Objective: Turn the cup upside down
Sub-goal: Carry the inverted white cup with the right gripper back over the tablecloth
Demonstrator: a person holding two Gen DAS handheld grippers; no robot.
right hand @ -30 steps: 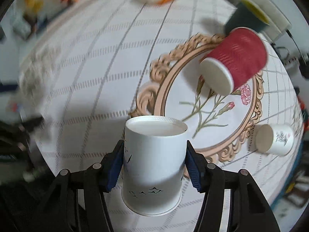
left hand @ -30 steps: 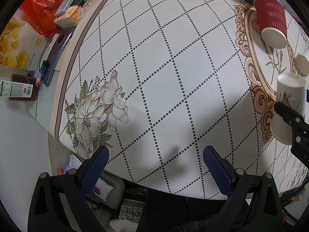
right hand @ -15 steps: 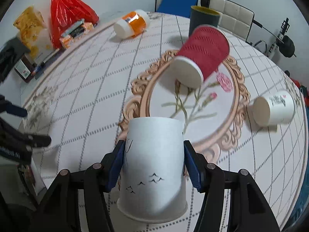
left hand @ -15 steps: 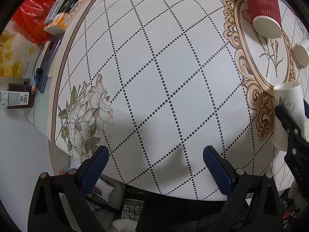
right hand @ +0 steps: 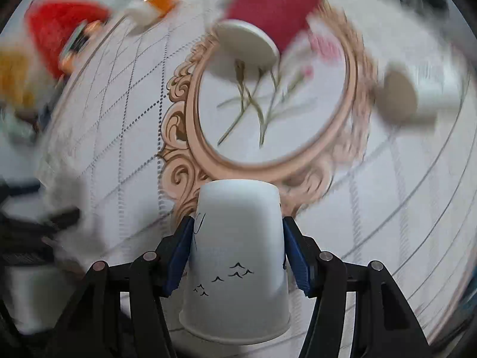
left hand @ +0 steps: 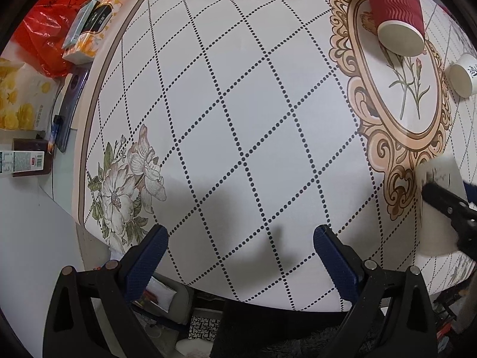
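Note:
A white paper cup with small black bird marks (right hand: 237,256) is upside down, its rim low, its base on top. My right gripper (right hand: 238,250) is shut on its sides, at the near edge of the table by the ornate oval frame print. In the left wrist view the same cup (left hand: 438,205) shows blurred at the right edge with the right gripper's black finger across it. My left gripper (left hand: 240,253) is open and empty over the table's near edge, left of the cup.
A red ribbed cup (left hand: 396,15) lies on its side on the oval print. A small white cup (left hand: 463,74) lies on its side to the right. An orange-and-white bottle (right hand: 153,6) lies at the back. A red bag (left hand: 56,38) and boxes sit at the left.
The right gripper has kept the white cup and brought it lower and more level toward the table; its view is now motion-blurred. The left gripper has barely moved.

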